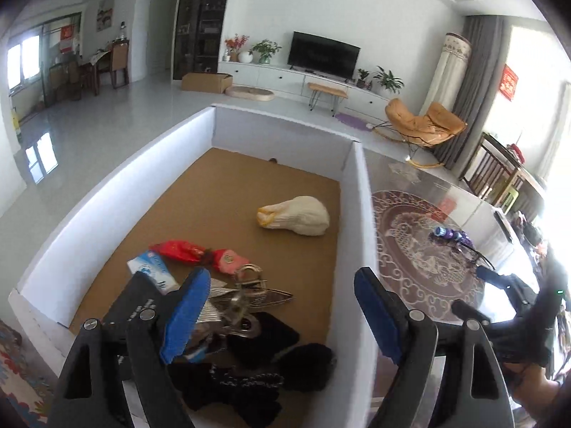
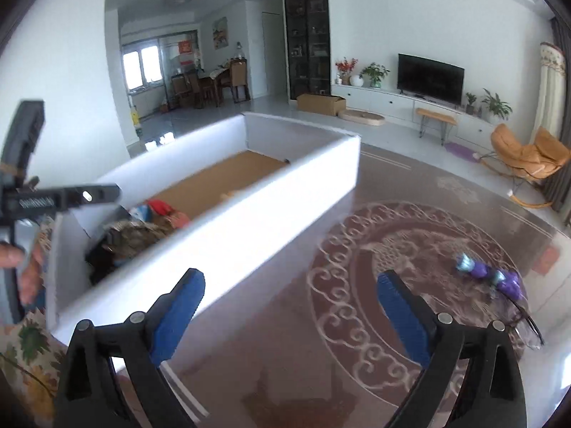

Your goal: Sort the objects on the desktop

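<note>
Left gripper (image 1: 282,306) fingers wide apart, empty, over white cardboard box (image 1: 360,192) | right gripper (image 2: 291,315) fingers wide, empty, above patterned counter (image 2: 410,285) | purple-wrapped items (image 2: 489,273) right of frame

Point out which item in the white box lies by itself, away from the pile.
The cream knitted glove, alone mid-floor of the white box; the red packets, tissue pack and black items cluster at the near end.

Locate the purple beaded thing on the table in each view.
Left wrist: purple beaded thing at right, on the table, beyond the box wall.
Right wrist: purple beaded thing at right, beyond the right fingertip.
Shared landmark: white box to its left.
</note>
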`<state>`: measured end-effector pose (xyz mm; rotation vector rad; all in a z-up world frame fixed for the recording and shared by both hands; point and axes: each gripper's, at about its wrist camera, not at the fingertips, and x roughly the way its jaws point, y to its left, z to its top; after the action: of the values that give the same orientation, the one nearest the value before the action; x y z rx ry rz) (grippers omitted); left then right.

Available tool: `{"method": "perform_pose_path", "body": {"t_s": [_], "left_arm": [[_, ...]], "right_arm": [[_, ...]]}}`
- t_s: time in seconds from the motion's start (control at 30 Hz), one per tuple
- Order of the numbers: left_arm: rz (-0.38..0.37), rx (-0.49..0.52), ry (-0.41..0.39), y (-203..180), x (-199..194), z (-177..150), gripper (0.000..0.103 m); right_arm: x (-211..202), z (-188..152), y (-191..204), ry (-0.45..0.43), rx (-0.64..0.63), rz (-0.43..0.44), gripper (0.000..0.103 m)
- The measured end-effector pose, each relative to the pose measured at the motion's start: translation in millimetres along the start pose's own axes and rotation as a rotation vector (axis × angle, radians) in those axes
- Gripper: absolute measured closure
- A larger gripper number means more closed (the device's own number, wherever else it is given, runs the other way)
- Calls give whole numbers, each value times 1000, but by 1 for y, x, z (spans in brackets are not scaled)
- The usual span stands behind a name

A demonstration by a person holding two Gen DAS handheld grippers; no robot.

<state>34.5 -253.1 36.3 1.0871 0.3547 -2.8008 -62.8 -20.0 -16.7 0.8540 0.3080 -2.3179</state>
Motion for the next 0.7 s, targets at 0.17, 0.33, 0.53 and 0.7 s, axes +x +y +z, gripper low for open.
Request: {"method": "perform_pose_path", "body": {"t_s": [0.17, 0.33, 0.53, 0.7], "left_arm": [[-215, 116, -9, -92, -19, -17, 4], [-309, 200, 155, -172, 42, -58, 0], [-219, 270, 245, -218, 126, -90, 0], [-130, 306, 233, -238, 162, -81, 0]], "right_arm": [[-13, -86, -100, 155, 100, -213, 6], [-41, -121, -173, 217, 204, -355, 6], [-49, -132, -198, 235, 287, -361, 4], [-44, -133, -210, 243, 351, -350, 0]]}}
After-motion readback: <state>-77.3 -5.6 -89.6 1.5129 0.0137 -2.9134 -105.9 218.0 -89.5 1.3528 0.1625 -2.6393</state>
